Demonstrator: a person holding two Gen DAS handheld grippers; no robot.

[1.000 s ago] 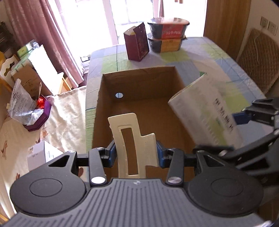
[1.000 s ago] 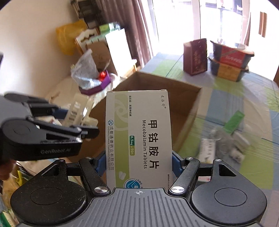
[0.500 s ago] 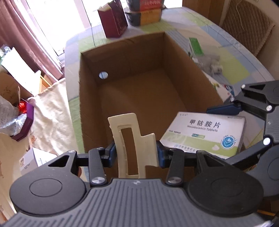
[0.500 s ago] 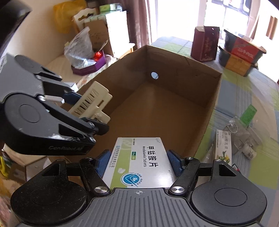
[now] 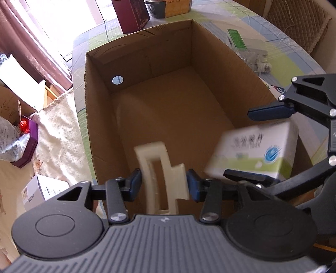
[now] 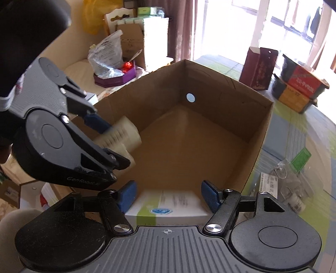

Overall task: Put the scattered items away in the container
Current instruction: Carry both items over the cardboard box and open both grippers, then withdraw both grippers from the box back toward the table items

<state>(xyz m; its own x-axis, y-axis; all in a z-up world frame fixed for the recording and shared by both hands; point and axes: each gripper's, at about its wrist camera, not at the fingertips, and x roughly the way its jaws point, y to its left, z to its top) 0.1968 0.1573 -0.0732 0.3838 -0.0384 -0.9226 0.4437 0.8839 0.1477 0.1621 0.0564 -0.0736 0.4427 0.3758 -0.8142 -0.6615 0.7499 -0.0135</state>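
Observation:
The open cardboard box [image 5: 138, 40] [image 6: 226, 79] stands on the table, nothing on its visible floor. My left gripper [image 5: 163, 183] [image 6: 117, 145] hovers over its near left corner. A cream plastic piece [image 5: 155, 153] [image 6: 124, 130] is blurred between its fingers and has slipped slightly lower, so the grip looks loosened. My right gripper [image 6: 169, 195] [image 5: 237, 145] is over the near right corner. The white and green medicine box [image 5: 258, 151] [image 6: 168, 208] is blurred there and has sunk below the pads, a thin gap above it.
On the tablecloth right of the box lie a green packet [image 5: 236, 38] and small bottles in clear wrap [image 6: 289, 189]. A maroon carton [image 5: 132, 12] and stacked noodle bowls [image 6: 300, 84] stand behind it. Left of the table are a purple tray [image 5: 27, 145] and a white carton [image 5: 44, 189].
Both grippers came down over the box mouth. The medicine box tipped flat, then slid down out of the right pads. The cream piece went from sharp and steady to blurred and lower.

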